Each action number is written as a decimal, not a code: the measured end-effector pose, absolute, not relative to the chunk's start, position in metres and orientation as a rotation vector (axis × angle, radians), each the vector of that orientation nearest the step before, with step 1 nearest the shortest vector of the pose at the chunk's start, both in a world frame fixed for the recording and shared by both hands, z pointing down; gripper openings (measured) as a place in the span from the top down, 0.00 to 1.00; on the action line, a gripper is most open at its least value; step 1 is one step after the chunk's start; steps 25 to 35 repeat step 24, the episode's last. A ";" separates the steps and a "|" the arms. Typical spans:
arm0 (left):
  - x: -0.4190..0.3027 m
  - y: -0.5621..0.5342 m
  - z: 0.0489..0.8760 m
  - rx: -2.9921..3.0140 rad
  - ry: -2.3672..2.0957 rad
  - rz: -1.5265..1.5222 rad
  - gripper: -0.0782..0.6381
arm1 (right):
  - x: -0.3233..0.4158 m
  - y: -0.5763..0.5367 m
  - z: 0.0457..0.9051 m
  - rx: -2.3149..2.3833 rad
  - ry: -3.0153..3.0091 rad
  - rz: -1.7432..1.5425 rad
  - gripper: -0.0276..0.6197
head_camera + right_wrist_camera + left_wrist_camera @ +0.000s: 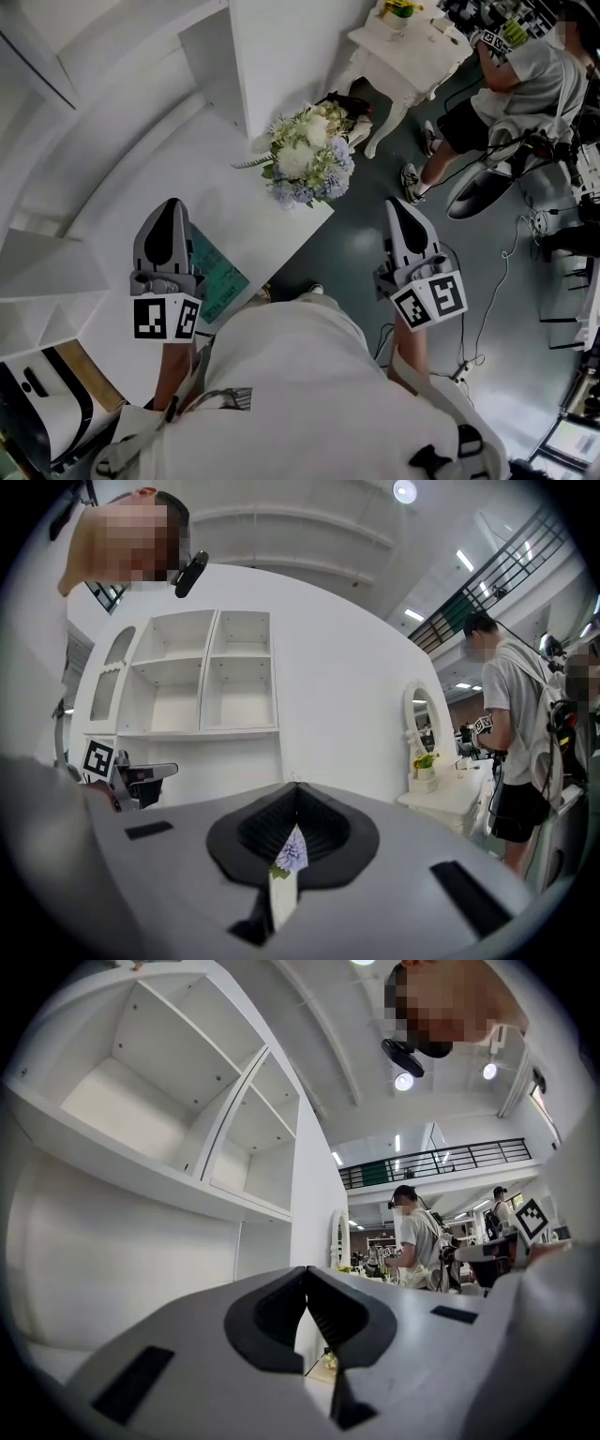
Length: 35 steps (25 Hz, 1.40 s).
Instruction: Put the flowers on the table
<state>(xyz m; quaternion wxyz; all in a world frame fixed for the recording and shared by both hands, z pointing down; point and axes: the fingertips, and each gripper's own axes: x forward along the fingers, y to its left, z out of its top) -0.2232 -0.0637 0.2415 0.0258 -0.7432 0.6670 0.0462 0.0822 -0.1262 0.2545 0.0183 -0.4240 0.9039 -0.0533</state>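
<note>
The left gripper (170, 204) has its jaws shut tight with nothing in them. The right gripper (397, 204) is closed and empty too. The flowers (309, 159) sit on the white table (216, 197), out in front, between both grippers

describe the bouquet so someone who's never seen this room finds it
Find the long white table below the wall shelves. On its far corner, by the grey floor, sits the bouquet: white and pale blue blooms with green leaves. The only other flowers are yellow, on the small dressing table beyond.
</note>
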 end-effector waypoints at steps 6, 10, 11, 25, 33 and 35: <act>-0.223 -0.064 0.241 -2.297 2.047 0.151 0.87 | 0.082 -0.123 0.251 -1.331 2.777 -0.124 0.94; -0.218 -0.065 0.242 -2.317 2.028 0.148 0.87 | 0.081 -0.120 0.253 -1.333 2.780 -0.129 0.94; -0.217 -0.065 0.242 -2.319 2.024 0.150 0.87 | 0.081 -0.120 0.254 -1.333 2.782 -0.130 0.94; -0.216 -0.050 0.247 -2.295 2.065 0.158 0.87 | 0.070 -0.117 0.252 -1.272 2.832 -0.094 0.94; -0.216 -0.050 0.247 -2.295 2.065 0.158 0.87 | 0.070 -0.117 0.252 -1.272 2.832 -0.094 0.94; -0.216 -0.050 0.247 -2.295 2.065 0.158 0.87 | 0.070 -0.117 0.252 -1.272 2.832 -0.094 0.94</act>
